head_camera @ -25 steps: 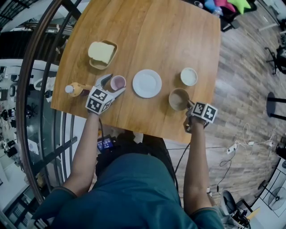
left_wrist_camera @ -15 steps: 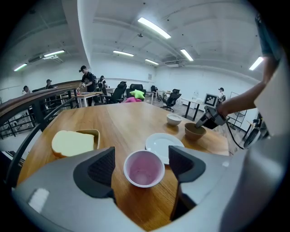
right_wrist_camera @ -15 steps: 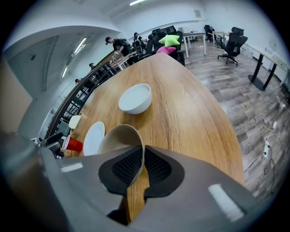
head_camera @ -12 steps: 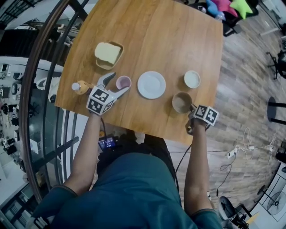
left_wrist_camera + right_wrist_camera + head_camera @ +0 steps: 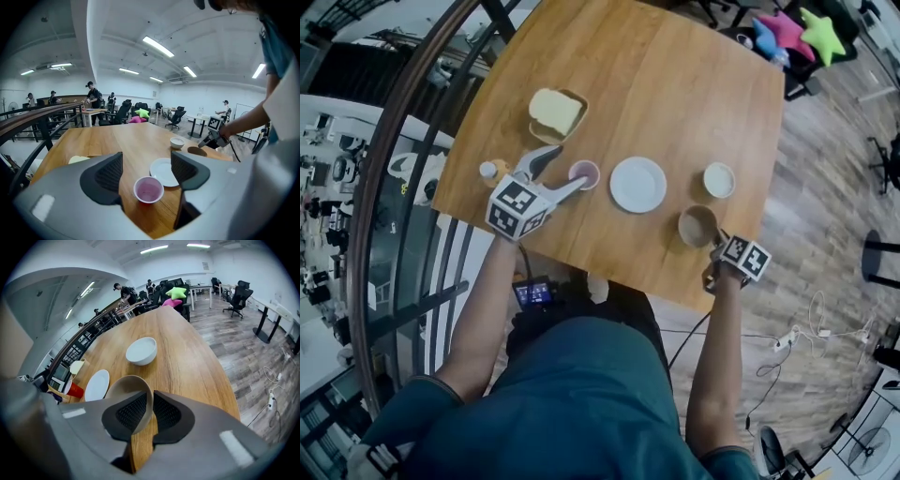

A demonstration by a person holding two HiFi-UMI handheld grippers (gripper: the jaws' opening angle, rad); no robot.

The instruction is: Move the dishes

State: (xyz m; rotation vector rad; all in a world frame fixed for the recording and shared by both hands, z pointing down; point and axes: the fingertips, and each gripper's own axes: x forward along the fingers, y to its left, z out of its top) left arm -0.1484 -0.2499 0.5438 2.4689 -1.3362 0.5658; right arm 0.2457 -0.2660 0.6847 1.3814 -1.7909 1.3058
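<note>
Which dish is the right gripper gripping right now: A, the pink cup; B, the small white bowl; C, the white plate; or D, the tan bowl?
D: in the right gripper view, the right gripper has its jaws pressed together on the near rim of the tan bowl.

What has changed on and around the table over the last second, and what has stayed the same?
The left gripper has lifted a little and its fingers have just been closing. The pink cup stands between them on the table, not gripped. Nothing was taken or let go. The right gripper stays clamped on the brown bowl. The plate, white bowl and bread dish keep their places.
</note>
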